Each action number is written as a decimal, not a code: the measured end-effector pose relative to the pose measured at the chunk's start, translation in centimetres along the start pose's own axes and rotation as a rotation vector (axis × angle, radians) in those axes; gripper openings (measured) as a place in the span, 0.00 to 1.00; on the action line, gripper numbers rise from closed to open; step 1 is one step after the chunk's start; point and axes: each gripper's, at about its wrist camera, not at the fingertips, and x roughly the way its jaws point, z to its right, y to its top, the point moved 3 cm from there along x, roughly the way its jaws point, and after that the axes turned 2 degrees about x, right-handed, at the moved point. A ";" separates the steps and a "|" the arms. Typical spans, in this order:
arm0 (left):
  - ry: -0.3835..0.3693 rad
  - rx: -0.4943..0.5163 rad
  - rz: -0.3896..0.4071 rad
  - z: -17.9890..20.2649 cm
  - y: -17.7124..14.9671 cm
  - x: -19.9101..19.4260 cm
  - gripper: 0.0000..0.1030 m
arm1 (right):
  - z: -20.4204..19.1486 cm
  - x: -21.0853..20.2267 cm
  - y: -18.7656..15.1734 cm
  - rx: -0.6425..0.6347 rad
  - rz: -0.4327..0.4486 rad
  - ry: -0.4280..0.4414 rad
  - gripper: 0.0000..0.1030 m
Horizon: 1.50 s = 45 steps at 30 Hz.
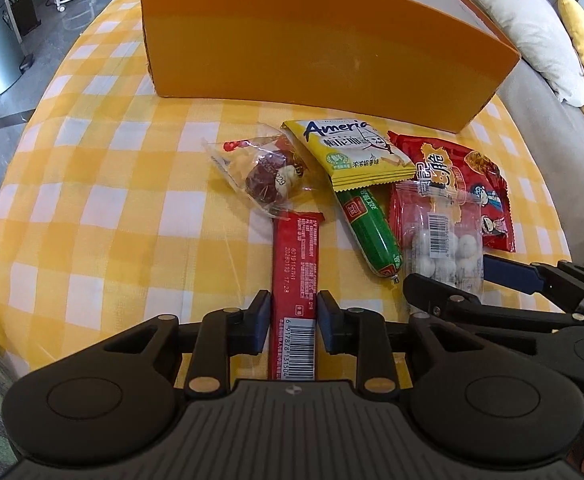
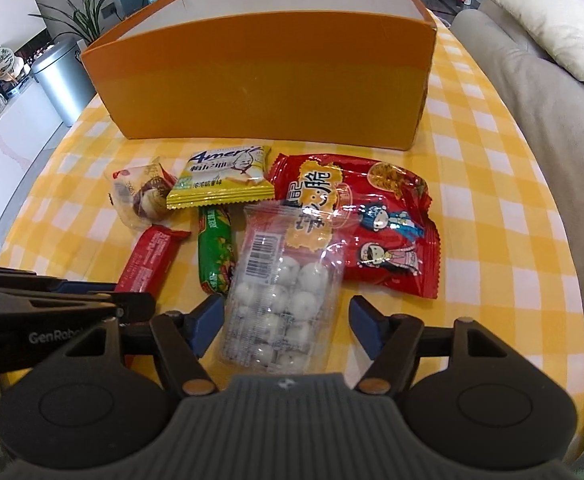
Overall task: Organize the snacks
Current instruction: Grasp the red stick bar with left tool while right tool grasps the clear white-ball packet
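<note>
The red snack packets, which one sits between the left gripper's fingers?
The long narrow red bar, barcode side up, lies between the left gripper fingers. The other red one, the wide crinkled red bag with cartoon figures, lies farther right, partly under a clear pack.

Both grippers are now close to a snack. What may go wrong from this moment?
The left gripper straddles only the near end of the red bar, so the bar may droop or slip. The clear pack of white balls overlaps the red bag; lifting it with the right gripper may drag that bag.
</note>
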 end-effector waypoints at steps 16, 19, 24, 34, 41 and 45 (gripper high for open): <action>0.026 0.027 0.005 0.4 -0.2 -0.2 0.47 | -0.1 -0.9 -0.6 -0.123 -0.003 -0.141 0.67; 0.031 0.045 0.010 0.8 -0.1 0.0 0.47 | 0.8 -1.0 -0.6 -0.068 -0.002 -0.105 0.67; 0.052 0.067 0.017 1.0 -0.1 0.1 0.41 | 0.3 -0.6 -0.4 -0.076 0.003 -0.089 0.67; 0.059 0.104 0.037 1.4 -0.4 0.1 0.26 | -0.4 -0.3 -0.7 -0.134 0.000 -0.121 0.55; 0.048 0.109 0.066 1.6 -0.6 -1.0 0.25 | 0.0 -0.9 -0.8 -0.116 0.003 -0.097 0.52; 0.036 0.112 0.073 2.1 -0.9 -1.9 0.25 | 0.1 -1.7 -0.9 -0.108 0.003 -0.097 0.52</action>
